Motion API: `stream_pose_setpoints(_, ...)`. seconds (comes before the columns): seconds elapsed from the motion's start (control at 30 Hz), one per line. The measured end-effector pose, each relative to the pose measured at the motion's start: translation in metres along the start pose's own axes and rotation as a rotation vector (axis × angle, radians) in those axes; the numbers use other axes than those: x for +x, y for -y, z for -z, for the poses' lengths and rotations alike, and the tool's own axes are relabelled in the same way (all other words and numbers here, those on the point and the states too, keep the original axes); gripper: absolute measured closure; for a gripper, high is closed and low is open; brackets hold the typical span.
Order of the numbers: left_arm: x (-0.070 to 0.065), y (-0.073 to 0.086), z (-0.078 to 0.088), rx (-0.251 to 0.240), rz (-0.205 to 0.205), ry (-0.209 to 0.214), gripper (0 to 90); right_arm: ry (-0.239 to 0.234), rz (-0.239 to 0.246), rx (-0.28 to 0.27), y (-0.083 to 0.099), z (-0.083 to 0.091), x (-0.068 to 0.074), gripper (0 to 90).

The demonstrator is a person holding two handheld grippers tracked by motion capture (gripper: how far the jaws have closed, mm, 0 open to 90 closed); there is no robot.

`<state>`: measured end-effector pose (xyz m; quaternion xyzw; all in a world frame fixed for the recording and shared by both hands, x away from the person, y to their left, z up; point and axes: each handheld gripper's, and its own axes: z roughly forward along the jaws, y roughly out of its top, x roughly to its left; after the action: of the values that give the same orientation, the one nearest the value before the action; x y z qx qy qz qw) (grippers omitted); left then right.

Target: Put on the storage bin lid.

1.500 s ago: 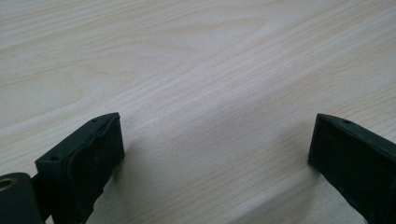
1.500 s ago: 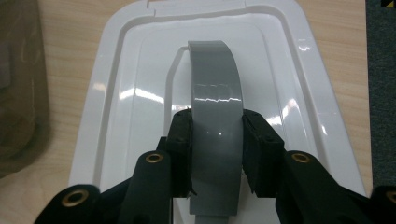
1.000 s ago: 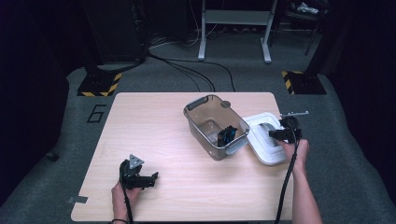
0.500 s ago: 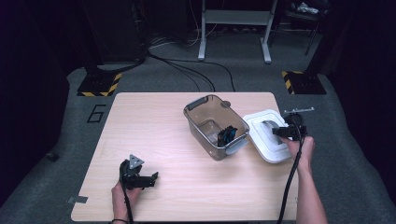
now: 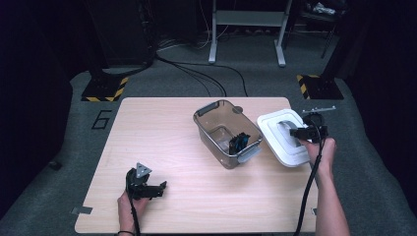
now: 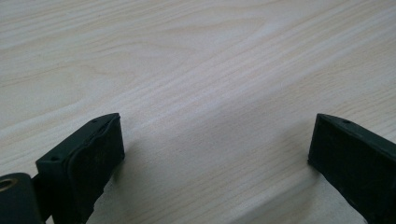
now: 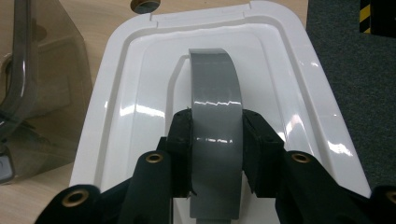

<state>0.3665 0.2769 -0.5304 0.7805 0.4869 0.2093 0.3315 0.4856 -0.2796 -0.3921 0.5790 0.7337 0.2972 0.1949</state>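
My left gripper (image 5: 158,187) is showing black, blocky jaws and a grey three-cornered plate on top. My right gripper (image 7: 216,154) is wearing brass-coloured rivets on black links, trailing a black cable; my forearms are going sleeveless.

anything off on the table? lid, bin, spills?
Nothing spilled or damaged. The white plastic lid with the grey arched handle is off the clear smoky plastic bin and overhangs the right edge of the light wooden table, with the right claw shut on its handle. The left claw is open over bare wood.
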Motion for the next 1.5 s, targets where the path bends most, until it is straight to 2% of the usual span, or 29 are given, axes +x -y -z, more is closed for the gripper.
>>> stream_pose_setpoints(0.5, 0.000, 0.000, 0.000, -0.001, 0.003, 0.001, 3.3, 0.022, 0.021, -0.028, -0.022, 0.019, 0.002, 66.5)
stream_pose_setpoints(0.8, 0.000, 0.000, 0.000, -0.001, 0.004, 0.000, 3.3, 0.021, 0.019, -0.049, -0.039, 0.036, 0.010, 66.5)
stream_pose_setpoints(0.87, 0.000, 0.000, 0.000, -0.001, 0.004, 0.000, 3.3, 0.019, 0.033, -0.062, -0.044, 0.040, 0.012, 66.5)
stream_pose_setpoints(1.23, 0.000, 0.000, 0.000, 0.000, 0.004, 0.000, 3.3, -0.007, 0.060, -0.095, -0.065, 0.057, 0.034, 66.5)
stream_pose_setpoints(1.5, 0.000, 0.000, 0.000, 0.000, 0.004, 0.000, 3.3, -0.036, 0.100, -0.113, -0.076, 0.061, 0.052, 66.5)
